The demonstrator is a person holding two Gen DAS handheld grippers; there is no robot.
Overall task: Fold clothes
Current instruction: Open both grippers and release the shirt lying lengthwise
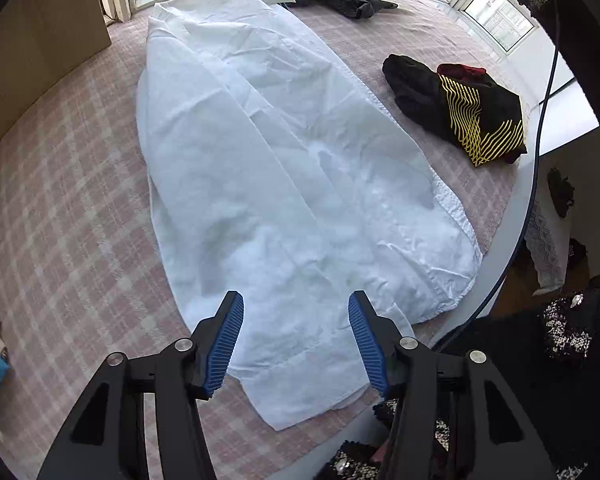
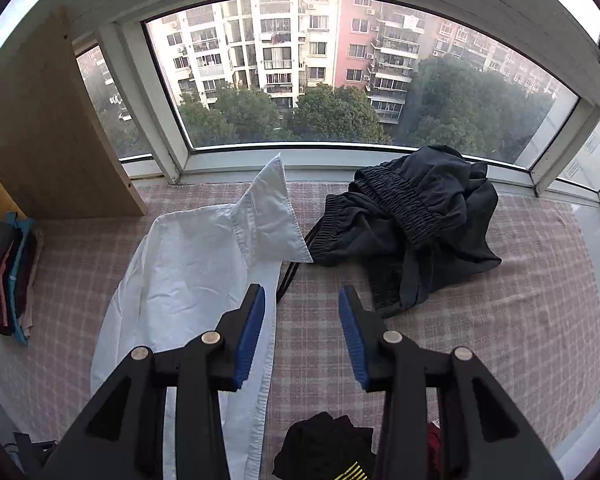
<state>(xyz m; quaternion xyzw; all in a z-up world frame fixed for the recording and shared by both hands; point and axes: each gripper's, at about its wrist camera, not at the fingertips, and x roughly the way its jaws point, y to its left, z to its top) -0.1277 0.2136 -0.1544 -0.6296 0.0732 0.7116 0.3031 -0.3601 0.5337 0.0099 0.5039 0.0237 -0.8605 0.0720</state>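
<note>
Shirt: white shirt (image 1: 268, 168) spread lengthwise on the pink checked cover (image 1: 68, 208), wrinkled, one side folded inward; collar (image 2: 268, 216) toward the window (image 2: 340, 76).
Left tongs (image 1: 296, 340): wide apart, holding nothing, poised over the shirt's near hem.
Right tongs (image 2: 302, 334): wide apart, holding nothing, above the cover just beside the shirt's edge.
Dark garment (image 2: 416, 224): crumpled heap with elastic waistband, below the window, touching the collar tip.
Black-and-yellow garment (image 1: 464, 116): bunched, right of the shirt, apart from it.
Stacked clothes (image 2: 8, 276): folded pile at the far left, beside a wooden panel (image 2: 48, 128).
</note>
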